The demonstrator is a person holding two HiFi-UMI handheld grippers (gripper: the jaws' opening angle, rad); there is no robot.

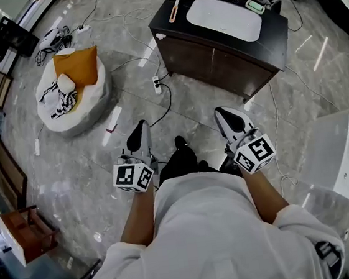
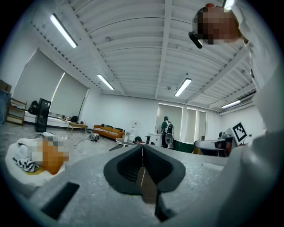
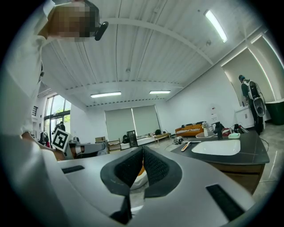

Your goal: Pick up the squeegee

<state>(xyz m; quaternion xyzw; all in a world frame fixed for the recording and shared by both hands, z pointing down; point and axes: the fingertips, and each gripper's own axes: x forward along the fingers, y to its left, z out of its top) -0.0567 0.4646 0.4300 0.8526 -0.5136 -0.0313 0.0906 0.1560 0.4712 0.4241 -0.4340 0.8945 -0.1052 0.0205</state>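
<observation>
At the upper left of the head view a round white cushion (image 1: 65, 114) lies on the grey floor, an orange pillow (image 1: 78, 65) on top of it; lower down, left of centre, the left tool (image 1: 139, 130) is held level over the floor, its jaws pressed together with nothing between them; just right of centre the right tool (image 1: 226, 114) is held the same way, jaws likewise closed and empty; both are well apart from the dark surface (image 1: 275, 30) at the top of the frame; there the orange-handled squeegee (image 1: 173, 11) lies flat near the surface's left edge, just beside a white basin (image 1: 223, 17); a white unit (image 1: 344, 141) stands at the right edge.
</observation>
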